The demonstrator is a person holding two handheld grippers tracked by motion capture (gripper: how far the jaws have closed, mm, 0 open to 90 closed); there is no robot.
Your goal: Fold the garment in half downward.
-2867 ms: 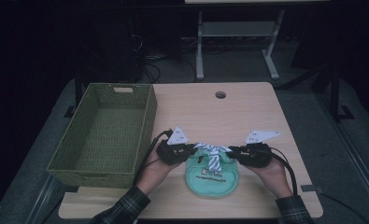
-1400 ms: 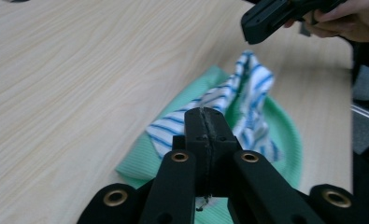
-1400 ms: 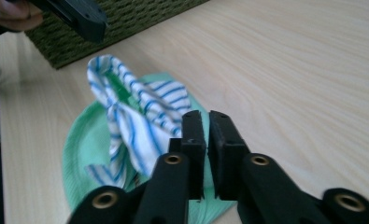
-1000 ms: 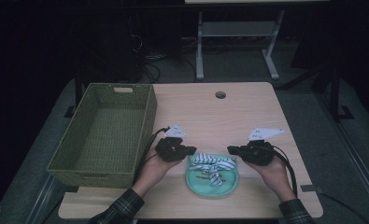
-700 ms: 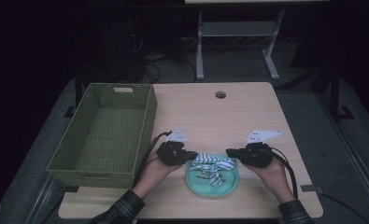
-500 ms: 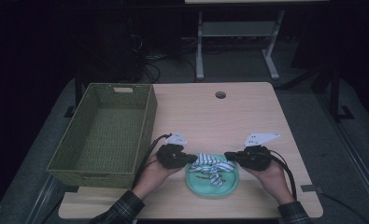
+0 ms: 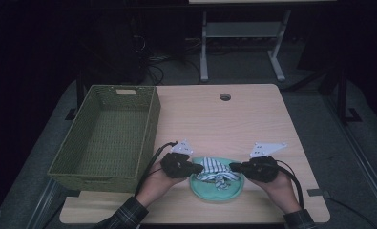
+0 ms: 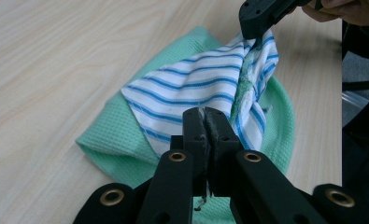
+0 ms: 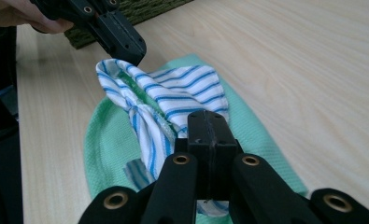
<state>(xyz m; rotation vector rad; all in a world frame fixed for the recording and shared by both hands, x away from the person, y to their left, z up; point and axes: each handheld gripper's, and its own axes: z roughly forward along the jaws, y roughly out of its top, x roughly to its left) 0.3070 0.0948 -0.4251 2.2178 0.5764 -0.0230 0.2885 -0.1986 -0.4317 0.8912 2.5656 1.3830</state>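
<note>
A blue-and-white striped cloth (image 7: 214,168) lies bunched on a round green cloth (image 7: 218,191) near the table's front edge. My left gripper (image 7: 195,168) is shut on the striped cloth's left end; in the left gripper view its jaws (image 8: 204,122) are pressed together on the striped fabric (image 8: 191,93). At the cloth's right end, my right gripper (image 7: 234,167) is shut on it; the right gripper view has the jaws (image 9: 209,125) closed on the striped cloth (image 9: 182,91) over the green cloth (image 9: 247,121). Each gripper view also has the other gripper at the cloth's far end.
A green woven basket (image 7: 105,138) stands empty on the table's left side, close to my left hand. A small round hole (image 7: 225,97) sits near the table's far edge. Bare wood (image 7: 224,129) stretches beyond the cloths.
Both grippers have come down and toward the near edge with the striped cloth between them. The cloth now rests bunched on the green cloth.
</note>
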